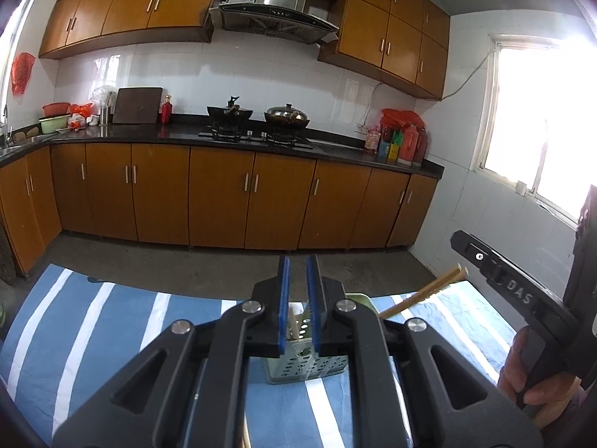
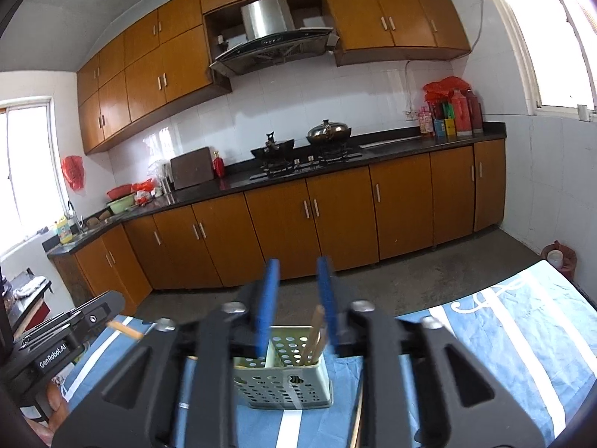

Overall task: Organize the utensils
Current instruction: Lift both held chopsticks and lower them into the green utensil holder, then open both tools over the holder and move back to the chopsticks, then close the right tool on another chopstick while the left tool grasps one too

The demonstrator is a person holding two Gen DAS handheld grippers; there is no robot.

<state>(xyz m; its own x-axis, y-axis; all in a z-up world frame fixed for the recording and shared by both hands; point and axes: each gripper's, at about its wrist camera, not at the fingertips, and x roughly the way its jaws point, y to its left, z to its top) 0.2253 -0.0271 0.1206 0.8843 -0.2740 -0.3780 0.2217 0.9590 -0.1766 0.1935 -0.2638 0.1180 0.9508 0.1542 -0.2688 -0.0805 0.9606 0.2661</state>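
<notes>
A pale green perforated utensil holder stands on the blue-and-white striped cloth. Wooden chopsticks stand in its right compartment. In the left wrist view the holder shows between my fingers, with white utensil tips inside and chopsticks leaning out to the right. My left gripper is just above the holder, its jaws a narrow gap apart and empty. My right gripper is open and empty above the holder, beside the chopsticks. The left gripper's body shows at left.
The striped cloth covers the table in front. Beyond it lie a grey floor and brown kitchen cabinets with a stove and pots. The person's hand holds the right gripper's handle at the right.
</notes>
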